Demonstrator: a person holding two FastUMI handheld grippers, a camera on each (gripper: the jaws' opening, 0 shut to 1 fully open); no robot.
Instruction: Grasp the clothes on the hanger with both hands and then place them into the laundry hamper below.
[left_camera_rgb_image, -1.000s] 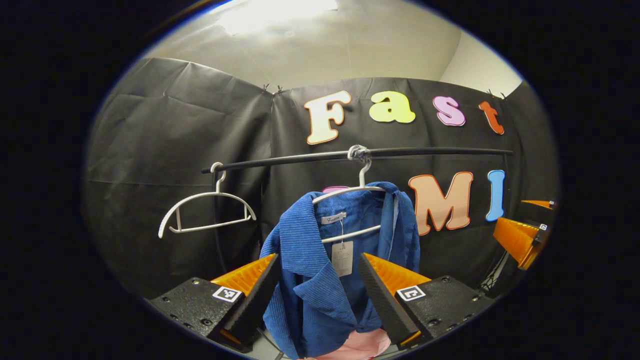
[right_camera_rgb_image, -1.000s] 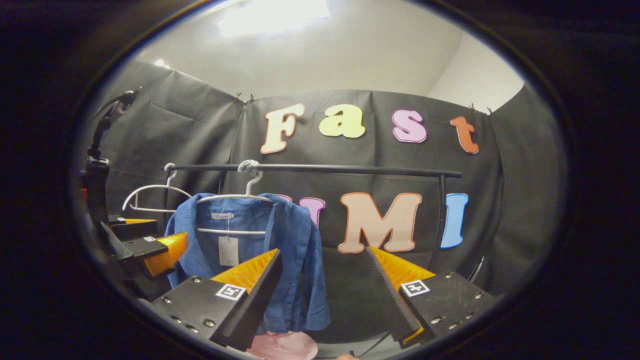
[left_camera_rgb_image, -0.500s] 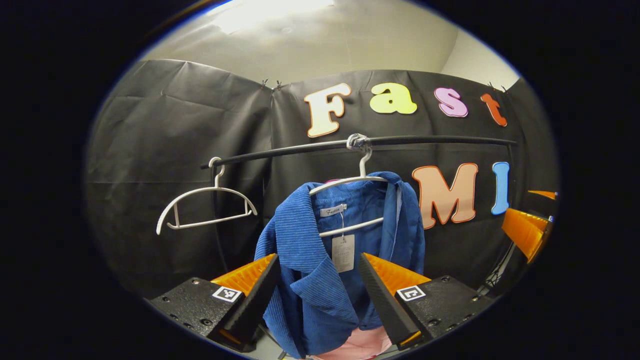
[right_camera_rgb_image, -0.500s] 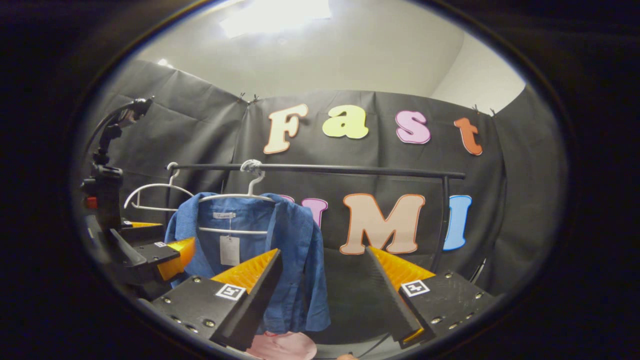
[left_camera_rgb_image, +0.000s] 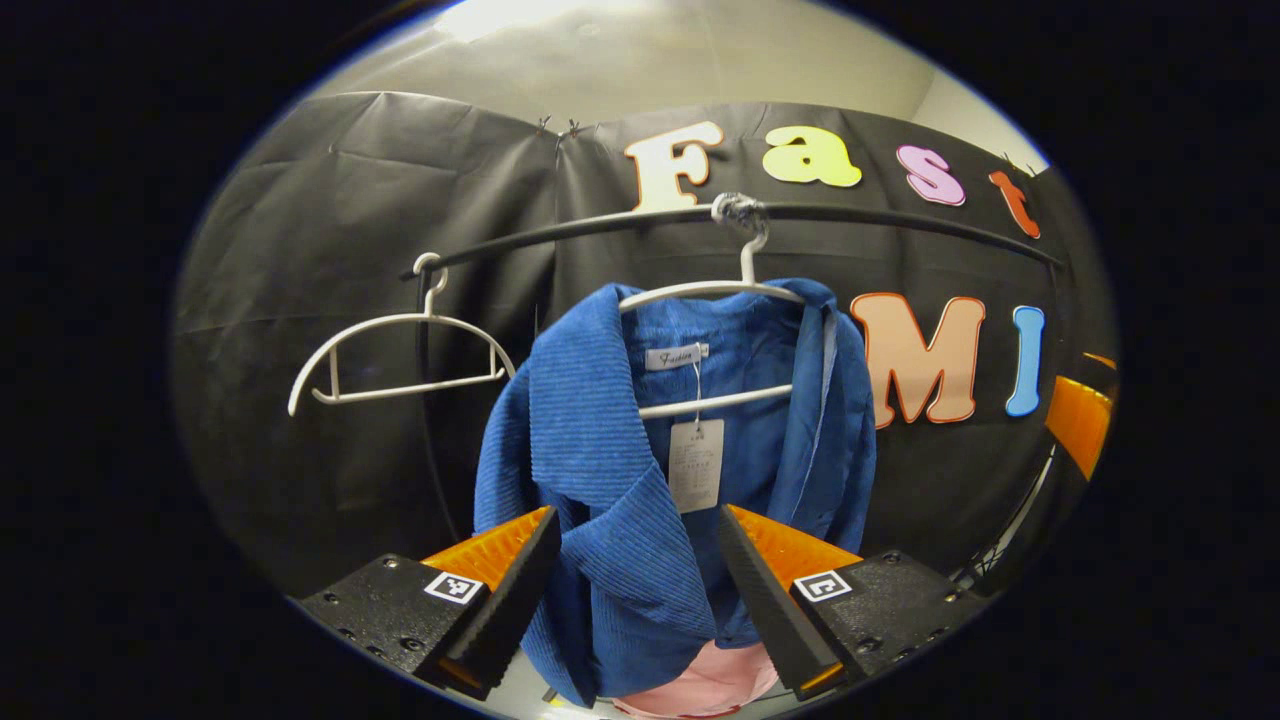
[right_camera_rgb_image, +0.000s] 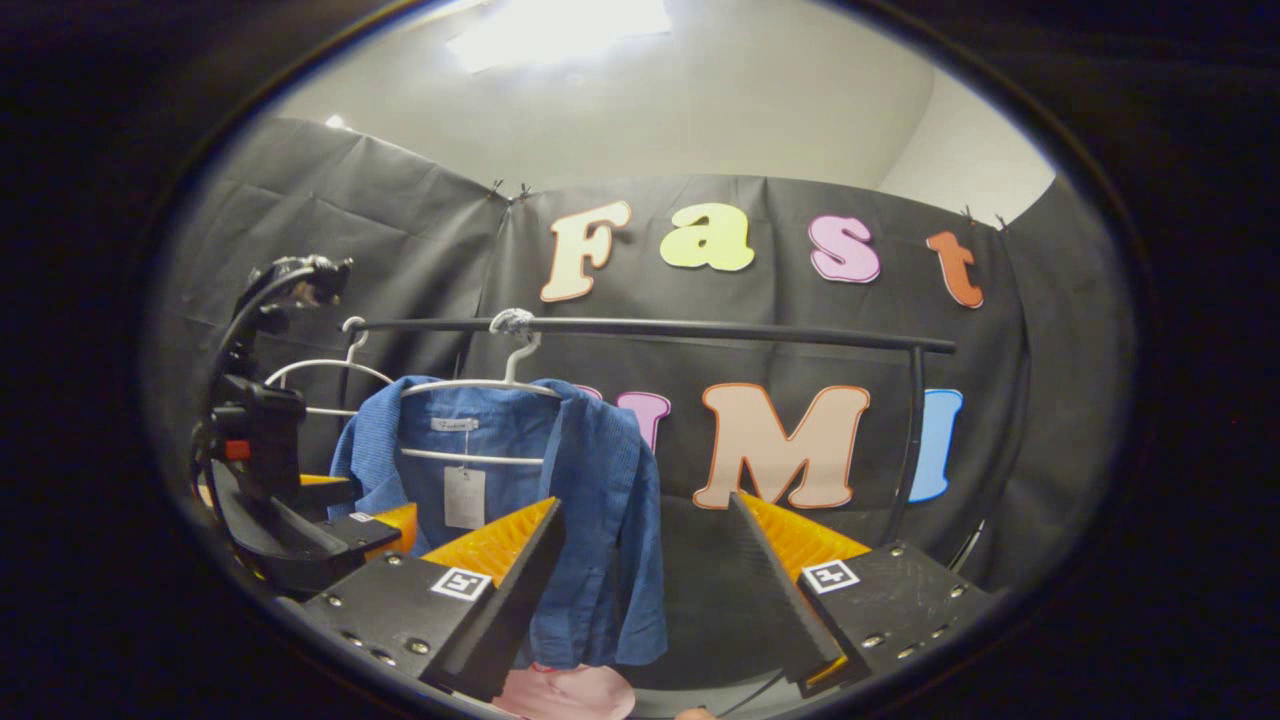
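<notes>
Blue ribbed shirt (left_camera_rgb_image: 610, 480) looks bigger in the left gripper view than half a second ago, and the black clothes rail (left_camera_rgb_image: 600, 225) sits higher up, so the left gripper (left_camera_rgb_image: 635, 570) has moved in closer. In the right gripper view the change is small: the left gripper's body (right_camera_rgb_image: 270, 480) on the left edge has shifted a bit further in toward the shirt.

The shirt hangs on a white plastic hanger (left_camera_rgb_image: 715, 290) hooked over the rail, paper tag (left_camera_rgb_image: 695, 465) dangling at the collar. Its folded-over front panel falls right in the gap between the left gripper's spread jaws, but I can't tell if either finger actually touches the cloth. The right gripper (right_camera_rgb_image: 645, 575) is wide open too, with the shirt's right edge showing behind its left finger and nothing between its fingers.

Count: one shirt, two white hangers (the bare hanger (left_camera_rgb_image: 395, 350) hangs further left on the rail), one rail, two grippers. Something pink (left_camera_rgb_image: 700, 685) peeks out below the shirt, too cut off to identify.
</notes>
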